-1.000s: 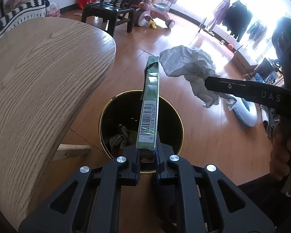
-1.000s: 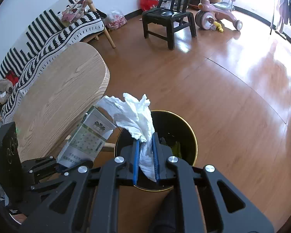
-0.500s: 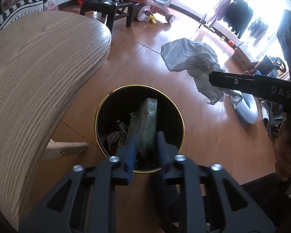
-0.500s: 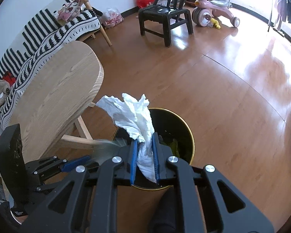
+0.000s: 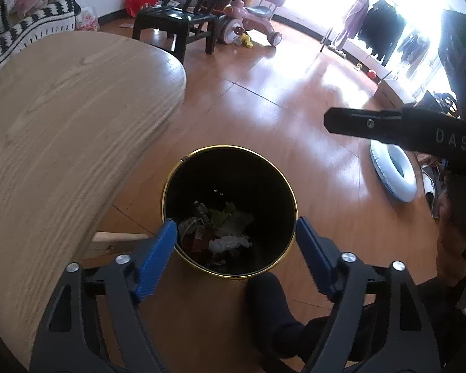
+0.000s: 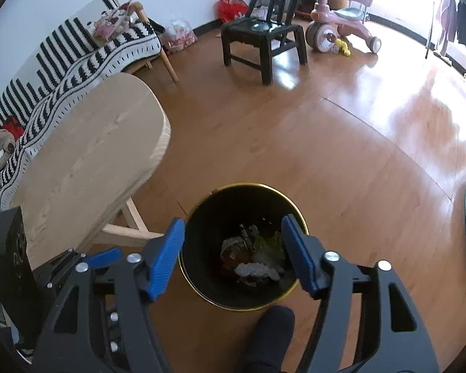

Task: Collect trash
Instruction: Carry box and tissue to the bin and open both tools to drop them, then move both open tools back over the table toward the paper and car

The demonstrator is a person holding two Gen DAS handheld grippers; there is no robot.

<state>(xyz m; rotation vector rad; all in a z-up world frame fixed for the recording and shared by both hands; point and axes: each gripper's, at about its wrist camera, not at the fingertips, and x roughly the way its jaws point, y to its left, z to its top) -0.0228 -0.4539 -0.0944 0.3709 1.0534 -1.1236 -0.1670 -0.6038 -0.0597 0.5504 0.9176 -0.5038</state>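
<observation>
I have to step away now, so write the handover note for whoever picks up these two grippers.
Left gripper: jaws have just been opening, now wide, nothing between them, held over the bin.
Right gripper: jaws have just been opening too, now empty, above the same bin.
Things: crumpled tissue lies on the other trash in the bin; the green box is not clearly distinguishable there.
Done: both pieces dropped in.
Left: the wooden table shows no trash where visible; check out of frame for more.
</observation>
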